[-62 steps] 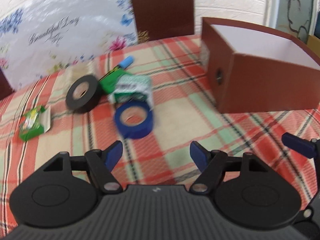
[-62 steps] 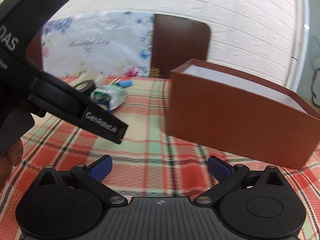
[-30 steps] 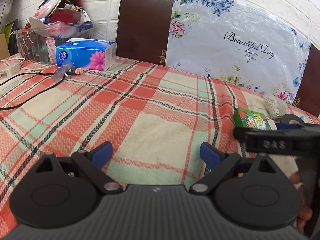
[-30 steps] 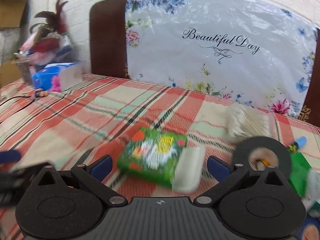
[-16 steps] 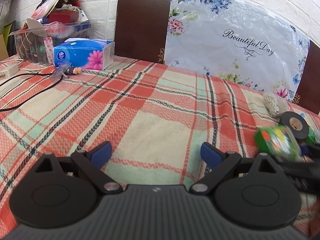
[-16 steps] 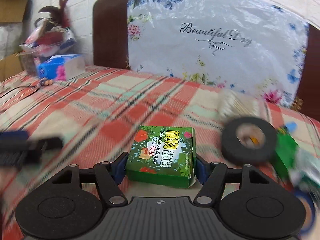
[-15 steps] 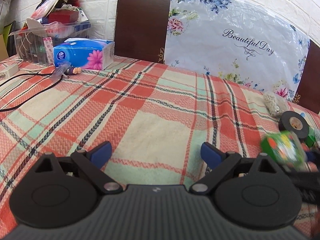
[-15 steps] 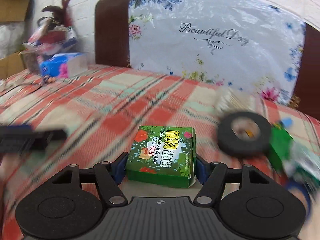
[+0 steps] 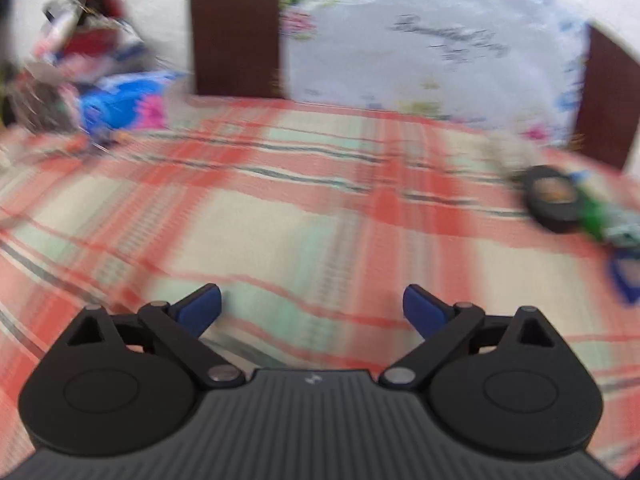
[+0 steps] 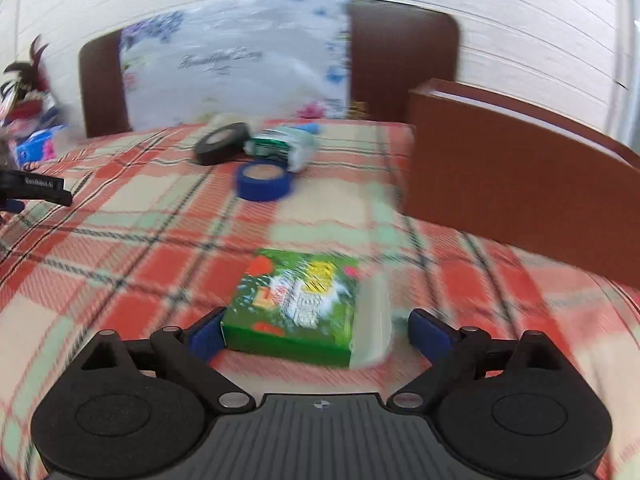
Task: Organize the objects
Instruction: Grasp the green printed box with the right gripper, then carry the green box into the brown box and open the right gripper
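Note:
A green printed box [image 10: 296, 304] lies between the fingers of my right gripper [image 10: 310, 330]. The jaws stand wide apart, with a gap on the box's right side. Farther back on the plaid tablecloth lie a blue tape roll [image 10: 264, 179], a black tape roll [image 10: 222, 142] and a green-and-white packet [image 10: 284, 145]. A brown open box [image 10: 516, 172] stands at the right. My left gripper [image 9: 312, 308] is open and empty over bare cloth; the black tape roll [image 9: 554, 196] and blue tape roll [image 9: 626, 276] show blurred at its far right.
A blue tissue box [image 9: 120, 100] and a cluttered container [image 9: 68, 56] stand at the table's far left. Brown chair backs [image 10: 402, 56] and a floral plastic cover [image 10: 236, 60] line the far edge. The left gripper's tip [image 10: 36, 188] shows at the left of the right wrist view.
My right gripper held the green box shut half a second ago; its jaws now stand open and it has swung right toward the brown box. The left wrist view has turned slightly and blurred.

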`<state>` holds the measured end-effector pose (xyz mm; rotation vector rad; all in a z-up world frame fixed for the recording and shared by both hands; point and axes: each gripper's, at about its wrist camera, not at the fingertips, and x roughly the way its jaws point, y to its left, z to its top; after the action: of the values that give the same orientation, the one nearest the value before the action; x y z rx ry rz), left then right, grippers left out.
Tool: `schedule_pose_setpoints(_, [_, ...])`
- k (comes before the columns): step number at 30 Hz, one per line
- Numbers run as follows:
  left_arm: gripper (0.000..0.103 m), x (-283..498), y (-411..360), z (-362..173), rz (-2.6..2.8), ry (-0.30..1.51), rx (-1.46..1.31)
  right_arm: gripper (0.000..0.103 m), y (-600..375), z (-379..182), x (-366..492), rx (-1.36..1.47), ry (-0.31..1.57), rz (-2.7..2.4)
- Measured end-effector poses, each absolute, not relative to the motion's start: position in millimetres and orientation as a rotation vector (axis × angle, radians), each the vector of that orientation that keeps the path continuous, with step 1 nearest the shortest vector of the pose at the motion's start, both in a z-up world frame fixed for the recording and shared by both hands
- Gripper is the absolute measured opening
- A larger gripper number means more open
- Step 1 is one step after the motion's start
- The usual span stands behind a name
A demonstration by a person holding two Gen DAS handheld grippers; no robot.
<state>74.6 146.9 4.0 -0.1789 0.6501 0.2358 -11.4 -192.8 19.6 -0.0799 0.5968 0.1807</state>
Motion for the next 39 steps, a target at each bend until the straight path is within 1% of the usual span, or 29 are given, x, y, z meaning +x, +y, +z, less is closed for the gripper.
schedule_pose_setpoints(2, [0.098,67.2,104.4,12.3,0.104,0.656,-0.206,0.098,-194.4,18.2,-17.5,-0.09,0.595,0.175])
schedule_pose_setpoints(5, [0.092,60.8,40.7,23.1,-0.152,0.701,-0.213,0.098,-190.6,19.8,-20.1,-0.114,0.595,0.183])
schedule_pose_setpoints(8, [0.092,54.3,-15.3,26.9,-0.33,0.758,-0.125,0.098,-190.1,18.7,-20.6,-0.137,0.582,0.19])
schedule_pose_setpoints(11, [0.092,47.9,-44.5,21.0,-0.405,0.825,-0.095,0.097,-196.4,18.0,-19.3,-0.137,0.575,0.2])
schedule_pose_setpoints(12, [0.09,48.1,-48.0,17.0,-0.411,0.855,-0.095,0.097,-196.2,18.1,-18.3,-0.139,0.573,0.204])
schedule_pose_setpoints(14, [0.086,48.3,-54.3,8.6,-0.408,0.892,-0.088,0.094,-195.1,17.4,-15.1,-0.143,0.575,0.222])
schedule_pose_setpoints(15, [0.084,48.1,-57.1,7.8,-0.399,0.876,-0.076,0.085,-195.2,17.6,-14.4,-0.136,0.577,0.24])
schedule_pose_setpoints(16, [0.079,48.3,-59.0,7.8,-0.402,0.868,-0.065,0.078,-194.7,18.4,-14.3,-0.131,0.573,0.264])
schedule_pose_setpoints(17, [0.065,50.2,-62.4,8.0,-0.418,0.866,-0.06,0.059,-192.5,19.6,-15.0,-0.14,0.563,0.281])
schedule_pose_setpoints(18, [0.048,52.8,-67.1,9.4,-0.442,0.871,-0.066,0.058,-188.9,21.0,-16.3,-0.163,0.552,0.28])
schedule_pose_setpoints(19, [0.043,54.9,-69.9,12.0,-0.466,0.884,-0.078,0.058,-186.1,21.9,-18.3,-0.179,0.54,0.272])
schedule_pose_setpoints(22, [0.043,60.5,-89.8,28.4,-0.467,0.868,-0.025,0.058,-195.4,29.7,-19.5,-0.168,0.485,0.227])
schedule_pose_setpoints(29, [0.043,78.8,-151.7,94.2,-0.579,0.66,0.05,0.058,-246.1,81.1,-5.4,-0.163,0.262,0.063])
schedule_pose_setpoints(33, [0.043,105.3,-194.7,112.4,-0.62,0.599,0.083,0.058,-282.8,99.1,22.0,-0.138,0.22,-0.013])
schedule_pose_setpoints(39, [0.045,144.4,-243.2,113.5,-0.617,0.591,0.111,0.058,-319.9,101.4,64.2,-0.099,0.222,-0.077])
